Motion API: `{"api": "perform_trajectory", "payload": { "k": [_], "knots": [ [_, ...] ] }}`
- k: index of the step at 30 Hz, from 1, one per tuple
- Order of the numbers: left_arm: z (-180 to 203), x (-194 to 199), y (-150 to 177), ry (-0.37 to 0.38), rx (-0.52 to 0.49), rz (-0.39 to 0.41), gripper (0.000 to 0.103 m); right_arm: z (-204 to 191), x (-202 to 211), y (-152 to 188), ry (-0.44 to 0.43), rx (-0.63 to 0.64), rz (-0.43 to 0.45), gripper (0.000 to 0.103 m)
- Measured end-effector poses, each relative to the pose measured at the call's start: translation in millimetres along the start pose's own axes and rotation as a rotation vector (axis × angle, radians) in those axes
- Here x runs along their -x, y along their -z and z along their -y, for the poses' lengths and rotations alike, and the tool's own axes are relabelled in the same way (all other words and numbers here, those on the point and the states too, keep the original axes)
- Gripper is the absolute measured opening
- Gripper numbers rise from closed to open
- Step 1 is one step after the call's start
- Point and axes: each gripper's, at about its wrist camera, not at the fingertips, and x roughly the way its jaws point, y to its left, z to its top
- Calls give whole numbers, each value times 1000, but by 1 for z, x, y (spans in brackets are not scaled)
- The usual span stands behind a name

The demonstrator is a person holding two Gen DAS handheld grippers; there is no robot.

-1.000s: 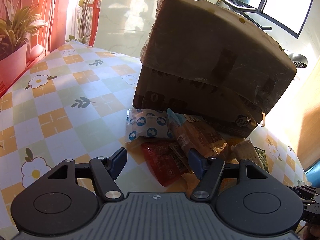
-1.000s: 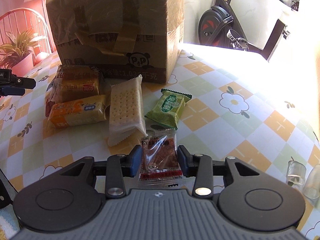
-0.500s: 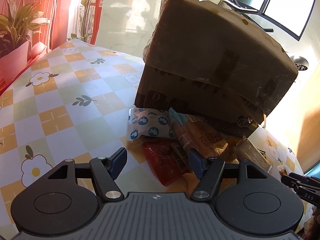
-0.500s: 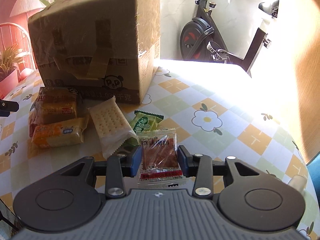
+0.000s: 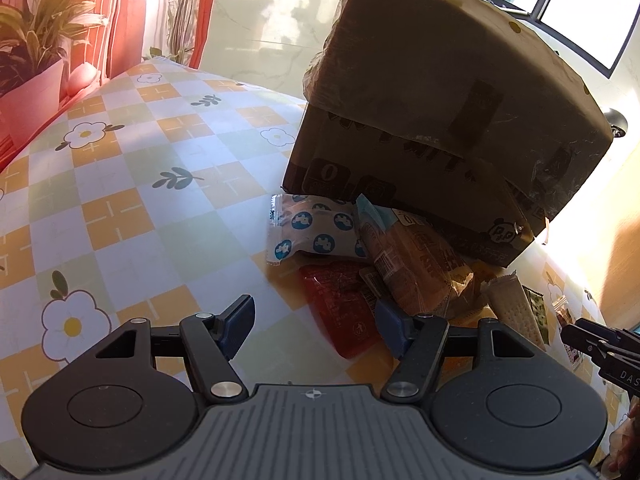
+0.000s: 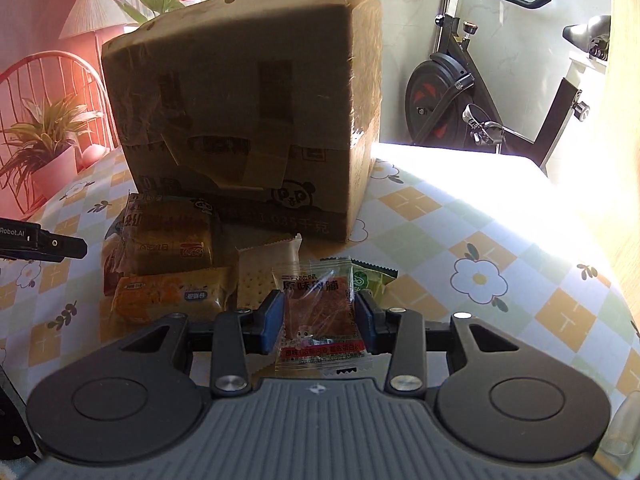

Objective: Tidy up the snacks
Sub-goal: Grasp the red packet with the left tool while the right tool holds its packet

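My right gripper (image 6: 318,322) is shut on a clear packet of dried meat (image 6: 318,320) and holds it above the table, facing the cardboard box (image 6: 248,120). Below lie a bread packet (image 6: 172,240), an orange cake packet (image 6: 168,296), a cracker packet (image 6: 260,268) and a green packet (image 6: 370,278). My left gripper (image 5: 314,320) is open and empty, just above a red packet (image 5: 340,308). A blue-dotted white packet (image 5: 312,232) and the bread packet (image 5: 416,264) lie beyond it against the box (image 5: 440,100).
The table (image 5: 140,208) has a checked flower cloth. A potted plant (image 5: 28,68) stands at its left edge. An exercise bike (image 6: 480,92) stands behind the table at right. The right gripper's tip (image 5: 600,348) shows at the left view's right edge.
My right gripper has lifted the dried meat packet up off the table and raised it toward the box. My left gripper has shifted slightly and stays open.
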Motion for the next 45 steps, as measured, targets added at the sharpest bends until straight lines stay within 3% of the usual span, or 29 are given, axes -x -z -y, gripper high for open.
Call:
{"api": "perform_trajectory", "payload": {
  "k": [6, 14, 20, 29, 36, 39, 41, 43, 44, 45],
  "knots": [
    [-1, -11, 1, 12, -25, -33, 68, -8, -8, -2, -28, 12, -4, 41],
    [6, -45, -7, -6, -99, -74, 58, -8, -10, 0, -33, 4, -11, 41],
    [22, -58, -12, 12, -151, -63, 59, -6, -10, 0, -32, 5, -11, 41],
    [49, -76, -10, -46, -212, -25, 73, -5, -11, 0, -31, 0, -14, 41],
    [58, -81, -5, -88, -249, -6, 73, -3, -11, 3, -30, -11, -12, 41],
    [53, -76, -3, -88, -225, 9, 58, -3, -10, 3, -30, -13, -10, 41],
    [44, -71, -2, -60, -203, 8, 32, -3, -9, 3, -30, -15, -7, 41],
    [37, -67, -1, -36, -191, 4, 26, -2, -9, 3, -30, -17, -5, 41],
    [33, -65, 1, -29, -192, 1, 17, -2, -10, 3, -30, -19, -5, 41],
    [31, -62, 2, -26, -190, 2, 17, -2, -10, 3, -31, -20, -4, 41]
  ]
}}
